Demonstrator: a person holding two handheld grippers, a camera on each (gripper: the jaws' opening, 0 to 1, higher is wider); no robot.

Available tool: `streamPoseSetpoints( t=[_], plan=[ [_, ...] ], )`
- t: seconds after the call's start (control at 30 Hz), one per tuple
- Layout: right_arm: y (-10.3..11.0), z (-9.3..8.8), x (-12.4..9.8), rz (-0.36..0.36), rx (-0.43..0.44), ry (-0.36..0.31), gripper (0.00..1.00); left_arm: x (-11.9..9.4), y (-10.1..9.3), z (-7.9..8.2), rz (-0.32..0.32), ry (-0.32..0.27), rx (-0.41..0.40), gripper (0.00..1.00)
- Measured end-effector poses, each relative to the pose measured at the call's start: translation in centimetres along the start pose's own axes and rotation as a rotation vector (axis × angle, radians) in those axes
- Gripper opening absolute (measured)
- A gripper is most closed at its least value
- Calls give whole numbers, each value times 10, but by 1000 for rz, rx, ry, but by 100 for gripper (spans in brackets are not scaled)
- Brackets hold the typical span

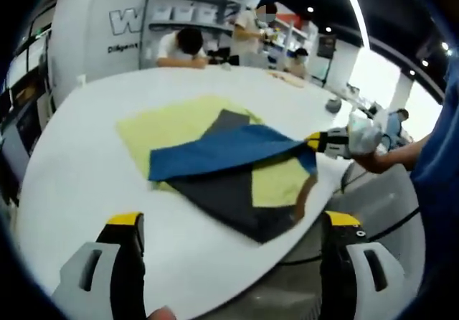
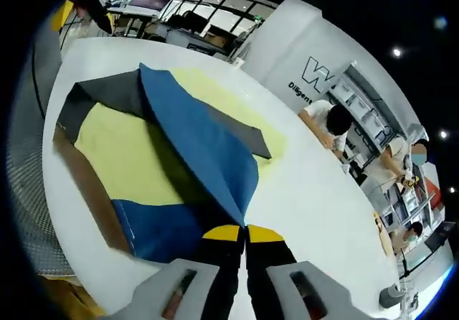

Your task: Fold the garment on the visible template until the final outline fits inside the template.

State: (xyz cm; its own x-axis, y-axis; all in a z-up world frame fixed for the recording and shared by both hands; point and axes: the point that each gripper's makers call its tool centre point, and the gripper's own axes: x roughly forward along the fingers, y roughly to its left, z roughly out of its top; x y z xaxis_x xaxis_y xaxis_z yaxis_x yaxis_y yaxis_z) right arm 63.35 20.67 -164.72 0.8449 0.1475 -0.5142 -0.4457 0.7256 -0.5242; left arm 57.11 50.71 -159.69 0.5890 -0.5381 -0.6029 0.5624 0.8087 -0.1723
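While the right gripper [image 2: 244, 228] pinches a corner of the blue and grey garment [image 1: 229, 151] between its closed jaws, the cloth stretches away from them over the yellow template [image 1: 168, 123]. The left gripper [image 1: 233, 223] is spread wide with nothing in it, and the garment lies well ahead of its fingers on the white table [image 1: 79, 169].

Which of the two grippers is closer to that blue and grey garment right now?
Right. The right gripper is clamped on the garment at its blue edge; the left gripper hangs open, short of it, above the table.
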Motion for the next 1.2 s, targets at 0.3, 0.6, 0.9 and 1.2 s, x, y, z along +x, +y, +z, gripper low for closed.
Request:
streamPoseSetpoints(
  t=[0.3,0.6,0.9,1.2],
  plan=[
    [-19,-26,9,-69,206,55,0,0,-5,1,-5,0,-3,97],
    [-32,-62,14,-139,464,126,0,-1,-3,-7,1,15,-16,97],
    [-37,-60,2,-101,486,112,18,6,-11,-8,-21,18,-11,97],
    [34,36,-29,337,220,-184,35,15,-20,-7,-45,29,4,97]
  ],
)
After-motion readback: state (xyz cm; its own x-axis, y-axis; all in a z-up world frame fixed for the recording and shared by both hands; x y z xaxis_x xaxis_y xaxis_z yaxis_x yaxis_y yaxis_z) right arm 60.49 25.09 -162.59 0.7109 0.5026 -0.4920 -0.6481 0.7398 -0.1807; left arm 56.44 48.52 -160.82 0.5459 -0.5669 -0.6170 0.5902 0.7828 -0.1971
